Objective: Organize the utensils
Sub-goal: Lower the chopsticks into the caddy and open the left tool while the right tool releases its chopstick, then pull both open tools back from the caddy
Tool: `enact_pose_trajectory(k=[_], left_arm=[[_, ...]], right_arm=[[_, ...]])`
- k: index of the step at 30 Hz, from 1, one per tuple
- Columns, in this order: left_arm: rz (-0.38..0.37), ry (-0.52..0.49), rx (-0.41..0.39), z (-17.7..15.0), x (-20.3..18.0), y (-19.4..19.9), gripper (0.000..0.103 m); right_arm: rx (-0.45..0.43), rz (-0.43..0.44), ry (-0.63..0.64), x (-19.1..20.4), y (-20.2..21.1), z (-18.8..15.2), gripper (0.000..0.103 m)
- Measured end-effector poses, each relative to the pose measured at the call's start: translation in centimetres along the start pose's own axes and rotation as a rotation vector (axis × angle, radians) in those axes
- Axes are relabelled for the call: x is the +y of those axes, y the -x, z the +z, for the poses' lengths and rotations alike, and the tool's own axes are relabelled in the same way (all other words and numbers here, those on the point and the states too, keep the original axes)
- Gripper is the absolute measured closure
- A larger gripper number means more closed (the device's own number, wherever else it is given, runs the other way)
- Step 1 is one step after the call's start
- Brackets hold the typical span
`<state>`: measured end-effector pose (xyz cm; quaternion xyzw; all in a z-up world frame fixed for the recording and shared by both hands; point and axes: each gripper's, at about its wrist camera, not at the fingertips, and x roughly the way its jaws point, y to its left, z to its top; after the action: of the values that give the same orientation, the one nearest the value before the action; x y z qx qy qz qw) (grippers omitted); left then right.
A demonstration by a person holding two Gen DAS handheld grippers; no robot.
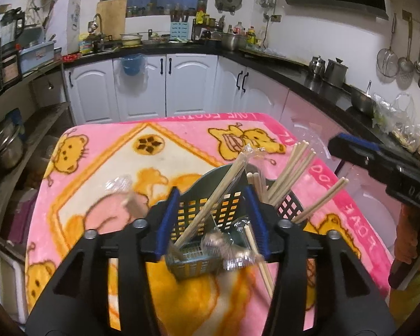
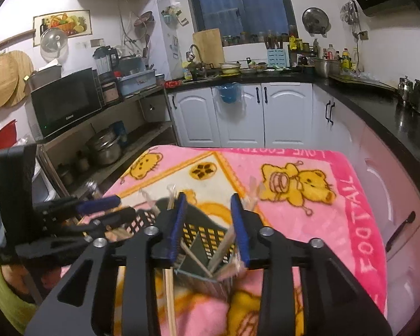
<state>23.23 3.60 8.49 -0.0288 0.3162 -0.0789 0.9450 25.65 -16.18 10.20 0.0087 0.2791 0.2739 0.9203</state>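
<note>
A dark green slotted utensil holder (image 1: 210, 210) stands on the pink bear blanket (image 1: 98, 168), with wooden chopsticks (image 1: 291, 170) leaning in its compartments. My left gripper (image 1: 212, 210) hangs open right above the holder, its blue pads either side of a plastic-wrapped chopstick pair (image 1: 218, 193). A crumpled clear wrapper (image 1: 232, 252) lies at the holder's near edge. My right gripper (image 2: 210, 218) is open above the same holder (image 2: 207, 235) and holds nothing. The left gripper also shows in the right wrist view (image 2: 98, 205).
A loose chopstick (image 2: 169, 299) lies on the blanket (image 2: 308, 224) in front of the holder. A blurred clear wrapper (image 1: 120, 184) lies left of the holder. White cabinets and black counters ring the table; shelves with pots stand on the left.
</note>
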Motion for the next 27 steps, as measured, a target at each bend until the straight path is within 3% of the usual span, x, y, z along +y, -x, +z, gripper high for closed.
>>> enact_pose_trajectory(k=[7,16,27], left_arm=[[-0.003,0.011,-0.034,-1.2,-0.2,2.8,0.035],[-0.002,0.024,-0.04,-3.9,-0.5,5.0,0.017],[0.005,0.062,-0.028,-7.3,-0.3,6.0,0.011]], right_arm=[[0.0,-0.018,0.022,0.4,2.5,-2.1,0.059],[0.024,-0.026,0.03,1.2,4.5,-6.2,0.047],[0.046,-0.019,0.001,1.5,5.4,-9.8,0.036]])
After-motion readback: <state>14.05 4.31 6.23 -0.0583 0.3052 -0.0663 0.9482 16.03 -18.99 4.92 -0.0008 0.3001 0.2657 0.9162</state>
